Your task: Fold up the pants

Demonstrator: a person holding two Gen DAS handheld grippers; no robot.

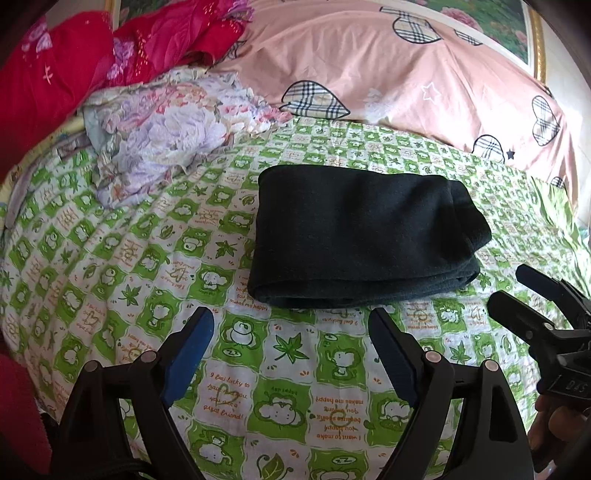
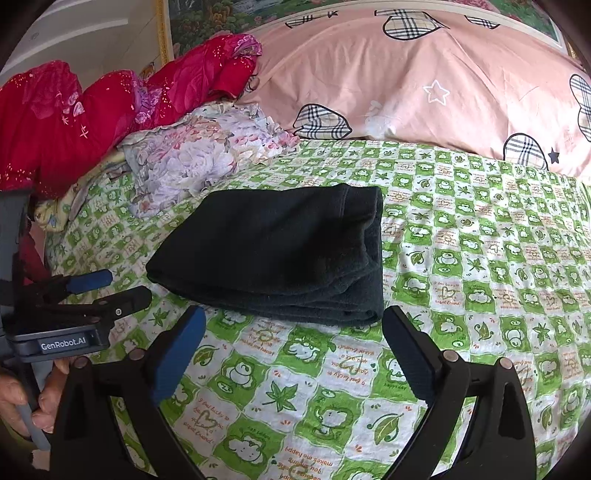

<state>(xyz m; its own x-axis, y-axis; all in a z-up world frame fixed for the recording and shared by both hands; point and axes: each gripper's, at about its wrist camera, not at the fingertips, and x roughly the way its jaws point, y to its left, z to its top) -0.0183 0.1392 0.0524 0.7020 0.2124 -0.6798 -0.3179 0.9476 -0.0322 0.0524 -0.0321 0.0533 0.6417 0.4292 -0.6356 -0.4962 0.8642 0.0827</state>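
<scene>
Dark green-black pants (image 1: 362,236) lie folded into a thick rectangle on the green-and-white patterned bedsheet (image 1: 147,280); they also show in the right wrist view (image 2: 273,251). My left gripper (image 1: 291,321) is open and empty, just short of the pants' near edge. My right gripper (image 2: 293,319) is open and empty, also just short of the near edge. The right gripper shows at the right of the left wrist view (image 1: 528,291). The left gripper shows at the left of the right wrist view (image 2: 122,286).
A crumpled floral cloth (image 1: 162,136) lies left of the pants. Red bedding (image 1: 74,62) is piled at the back left. A pink quilt with plaid hearts (image 1: 388,66) runs along the back. A framed picture (image 1: 517,26) hangs behind.
</scene>
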